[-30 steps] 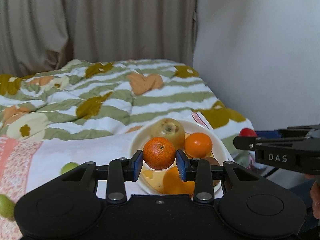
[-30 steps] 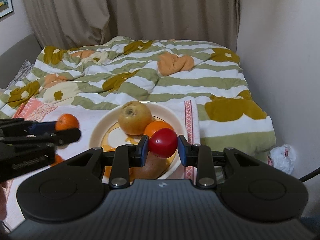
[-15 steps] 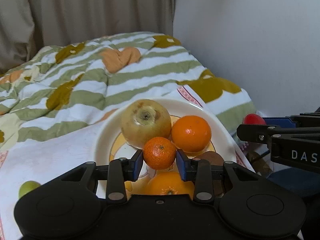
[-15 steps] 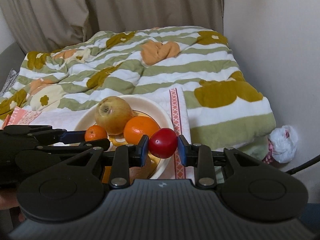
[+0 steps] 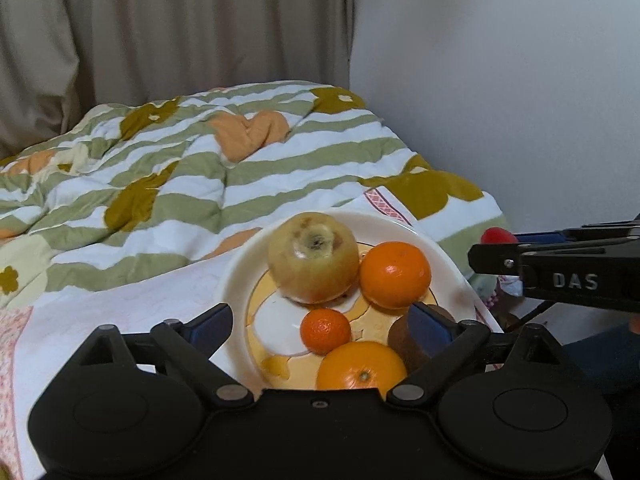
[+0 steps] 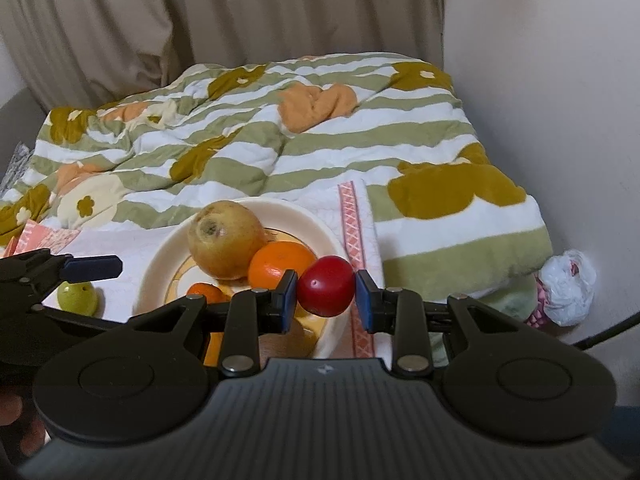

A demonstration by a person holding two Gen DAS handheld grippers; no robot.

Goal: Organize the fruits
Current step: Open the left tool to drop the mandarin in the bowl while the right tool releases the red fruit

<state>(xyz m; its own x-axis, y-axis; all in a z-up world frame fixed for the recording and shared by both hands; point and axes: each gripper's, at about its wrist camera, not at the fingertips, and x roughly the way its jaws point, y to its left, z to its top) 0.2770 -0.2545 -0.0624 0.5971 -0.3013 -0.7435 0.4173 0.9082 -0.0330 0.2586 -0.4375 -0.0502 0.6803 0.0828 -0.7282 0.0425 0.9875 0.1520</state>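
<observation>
Two wrist views, each looking forward and down, close over the bed; both shared the plate (image 5: 240,276) (image 6: 156,264)

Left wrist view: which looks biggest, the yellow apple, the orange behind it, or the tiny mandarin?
1. yellow apple
2. orange
3. mandarin, clearly smallest though nearest the camera.

Three oranges are seen: two big oranges (image 5: 395,274) (image 5: 361,365) and one small orange (image 5: 325,330). One yellow pear (image 5: 313,264), one brown fruit (image 5: 402,342), one red fruit (image 6: 326,286) and one green fruit (image 6: 77,297) are counted. One plate (image 5: 236,280) is seen.
</observation>
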